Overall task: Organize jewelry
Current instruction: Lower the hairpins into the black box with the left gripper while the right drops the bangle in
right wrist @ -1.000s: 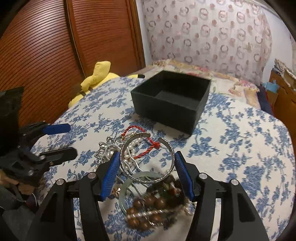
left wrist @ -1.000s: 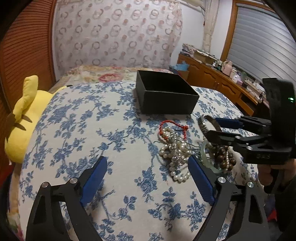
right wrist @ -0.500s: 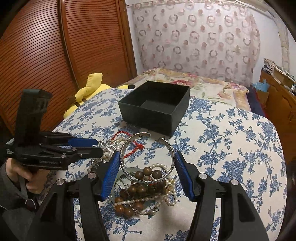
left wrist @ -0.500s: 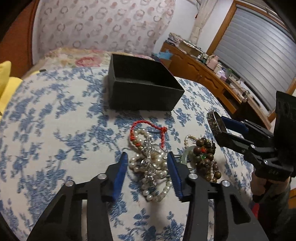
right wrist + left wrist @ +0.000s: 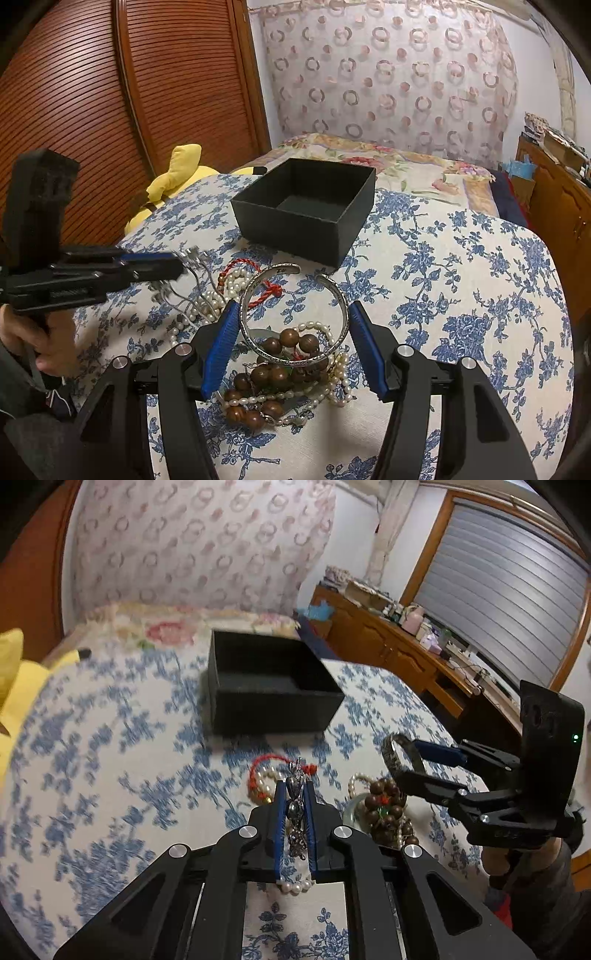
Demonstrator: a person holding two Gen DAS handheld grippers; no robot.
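An open black box (image 5: 266, 694) (image 5: 306, 210) stands on the blue-flowered cloth. My left gripper (image 5: 294, 794) is shut on a silver chain necklace (image 5: 295, 812), lifted off the pearl strand (image 5: 266, 781) and red cord (image 5: 258, 764); it also shows in the right wrist view (image 5: 173, 264). My right gripper (image 5: 291, 317) is shut on a silver cuff bangle (image 5: 293, 314), held above a pile of brown wooden beads (image 5: 273, 369) (image 5: 384, 805) and pearls. In the left wrist view the right gripper (image 5: 410, 764) holds the bangle (image 5: 397, 753) right of the box.
A yellow plush toy (image 5: 173, 184) lies at the cloth's left edge by the wooden wardrobe (image 5: 92, 92). A wooden dresser (image 5: 406, 653) with clutter stands to the right. A floral bedspread (image 5: 388, 162) lies behind the box.
My left gripper has closed on the silver chain necklace and lifted it. My right gripper has risen slightly with the bangle, toward the box.
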